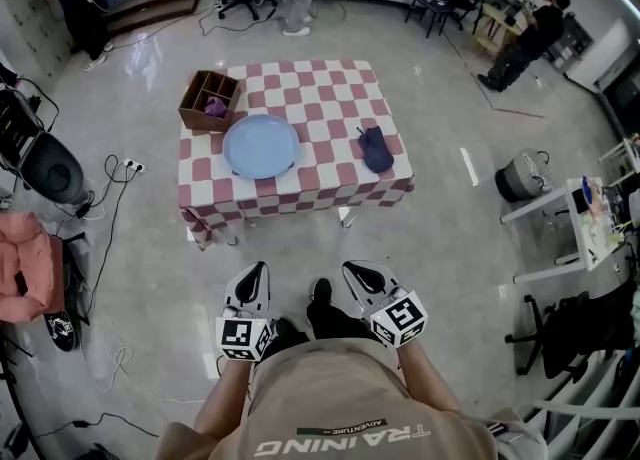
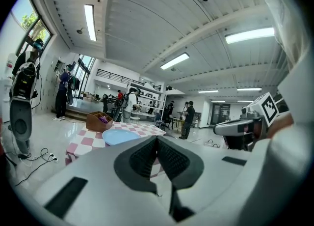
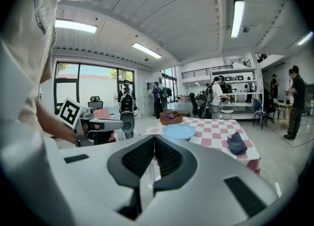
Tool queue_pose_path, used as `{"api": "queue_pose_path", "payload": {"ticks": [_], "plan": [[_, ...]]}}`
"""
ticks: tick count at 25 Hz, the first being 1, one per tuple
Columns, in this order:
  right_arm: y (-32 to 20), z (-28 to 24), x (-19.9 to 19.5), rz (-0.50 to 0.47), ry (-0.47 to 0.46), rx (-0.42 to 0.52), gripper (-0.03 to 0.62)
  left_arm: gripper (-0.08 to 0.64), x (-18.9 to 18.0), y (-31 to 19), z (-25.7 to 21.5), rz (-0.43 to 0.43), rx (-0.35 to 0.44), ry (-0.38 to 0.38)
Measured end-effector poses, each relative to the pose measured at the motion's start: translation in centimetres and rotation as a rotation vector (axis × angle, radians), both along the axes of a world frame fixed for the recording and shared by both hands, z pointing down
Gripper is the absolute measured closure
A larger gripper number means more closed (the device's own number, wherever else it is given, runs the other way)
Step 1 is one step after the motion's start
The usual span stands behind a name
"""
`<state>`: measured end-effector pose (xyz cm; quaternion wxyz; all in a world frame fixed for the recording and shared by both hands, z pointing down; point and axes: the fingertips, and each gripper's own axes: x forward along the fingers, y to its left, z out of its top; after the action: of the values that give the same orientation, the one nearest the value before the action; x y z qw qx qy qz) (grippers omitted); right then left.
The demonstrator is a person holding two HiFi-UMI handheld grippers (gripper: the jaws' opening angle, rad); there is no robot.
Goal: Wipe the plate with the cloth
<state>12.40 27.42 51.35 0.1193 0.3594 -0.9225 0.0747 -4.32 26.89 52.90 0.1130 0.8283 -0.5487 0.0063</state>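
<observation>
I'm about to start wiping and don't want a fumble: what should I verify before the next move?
1. Plate flat on table, bare: ok.
2. Cloth free, right of plate: ok.
3. Right claw empty: ok.
4. Right claw open for the cloth: not ok, shut.
5. Left claw empty: ok, shut.
6. Claws over the table: not ok, both short of it.
</observation>
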Motion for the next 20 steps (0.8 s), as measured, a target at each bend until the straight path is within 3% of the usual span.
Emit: {"api": "queue_pose_path", "payload": {"ticks": [9, 20], "plan": [[-6.7, -1.1, 0.2, -0.020, 0.007, 0.077, 0.575, 0.549, 0.9, -4.5, -1.1, -0.055, 0.017, -0.033], [-18.3, -2.4, 0.8, -0.081, -0.048, 0.113, 0.575, 0.549, 1.6, -14.7, -3.2, -0.126, 0.057, -0.059]]}}
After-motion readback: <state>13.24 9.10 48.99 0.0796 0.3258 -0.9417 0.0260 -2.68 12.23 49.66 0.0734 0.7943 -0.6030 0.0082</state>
